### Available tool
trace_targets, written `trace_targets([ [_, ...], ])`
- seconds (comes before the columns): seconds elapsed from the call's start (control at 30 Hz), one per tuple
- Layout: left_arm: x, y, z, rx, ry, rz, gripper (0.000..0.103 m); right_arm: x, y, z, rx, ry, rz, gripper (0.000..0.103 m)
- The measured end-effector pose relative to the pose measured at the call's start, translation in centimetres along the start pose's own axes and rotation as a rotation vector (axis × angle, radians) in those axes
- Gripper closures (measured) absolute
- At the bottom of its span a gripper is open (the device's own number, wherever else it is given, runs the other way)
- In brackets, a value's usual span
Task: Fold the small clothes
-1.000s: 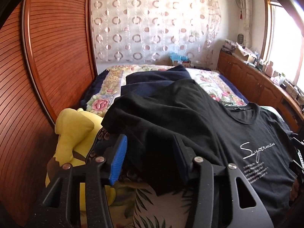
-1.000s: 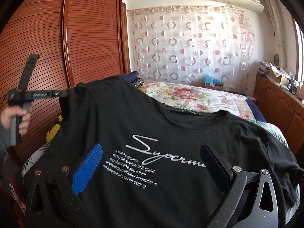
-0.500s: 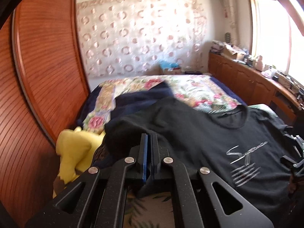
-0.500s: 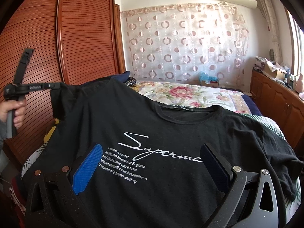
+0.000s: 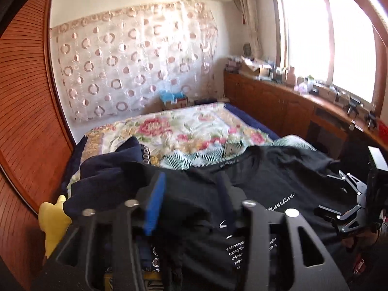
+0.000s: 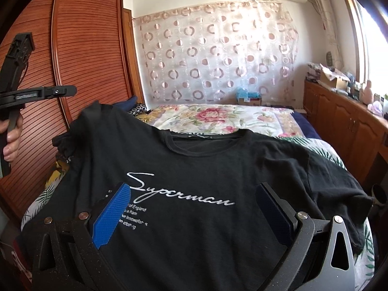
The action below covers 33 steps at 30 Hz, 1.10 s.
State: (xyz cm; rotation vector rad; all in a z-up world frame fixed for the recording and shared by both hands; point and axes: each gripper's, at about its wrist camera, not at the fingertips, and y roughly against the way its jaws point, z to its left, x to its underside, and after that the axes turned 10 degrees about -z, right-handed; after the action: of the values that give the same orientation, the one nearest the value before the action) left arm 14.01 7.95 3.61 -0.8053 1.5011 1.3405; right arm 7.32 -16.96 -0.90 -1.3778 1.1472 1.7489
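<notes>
A black T-shirt [image 6: 206, 169] with white "Superman" script lies front up across the bed; it also shows in the left wrist view [image 5: 286, 177]. Its left sleeve [image 6: 94, 118] is folded in over the body. My left gripper [image 5: 191, 194] is open just above that folded sleeve, blue pads apart, holding nothing; in the right wrist view it shows raised at the far left [image 6: 70, 91]. My right gripper [image 6: 194, 208] is open over the shirt's lower front, jaws wide apart and empty.
The floral bedspread [image 6: 218, 116] stretches to the patterned curtain. A dark navy garment [image 5: 109, 162] and a yellow garment [image 5: 53, 220] lie at the bed's left side by the wooden wardrobe [image 6: 72, 48]. Cluttered wooden cabinets [image 5: 278, 101] run along the right under the window.
My left gripper closed on the shirt's left sleeve, carried it rightward over the shirt body, and has now opened, leaving the sleeve folded in. My right gripper stayed open over the hem.
</notes>
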Motion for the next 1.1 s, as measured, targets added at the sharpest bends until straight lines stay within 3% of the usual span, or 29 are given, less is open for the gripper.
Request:
trace_targets([
  [0.07,0.5,0.8,0.1,-0.006,0.003,-0.006,0.039,0.0,-0.1,0.7,0.009,0.015,0.001,0.001],
  [0.2,2.1,2.3,1.0,-0.025,0.033,-0.013,0.027,-0.3,-0.5,1.9,-0.01,0.027,0.005,0.001],
  [0.27,3.3,2.9,1.1,-0.031,0.045,-0.012,0.027,-0.6,-1.0,2.7,-0.029,0.039,0.01,0.001],
  [0.5,7.0,3.3,0.3,-0.09,0.05,-0.044,0.027,-1.7,-3.4,6.0,-0.12,0.08,0.041,0.023],
  [0.63,8.7,2.8,-0.5,-0.085,0.06,-0.03,0.027,-2.3,-4.7,7.0,-0.125,0.101,0.049,0.025],
  [0.97,10.7,-0.9,-3.6,-0.034,0.086,0.043,0.027,-3.0,-5.8,2.9,-0.003,0.101,0.026,0.025],
  [1.1,11.2,-3.1,-4.7,-0.026,0.094,0.119,0.027,-3.2,-5.9,1.5,0.058,0.104,0.043,0.025],
])
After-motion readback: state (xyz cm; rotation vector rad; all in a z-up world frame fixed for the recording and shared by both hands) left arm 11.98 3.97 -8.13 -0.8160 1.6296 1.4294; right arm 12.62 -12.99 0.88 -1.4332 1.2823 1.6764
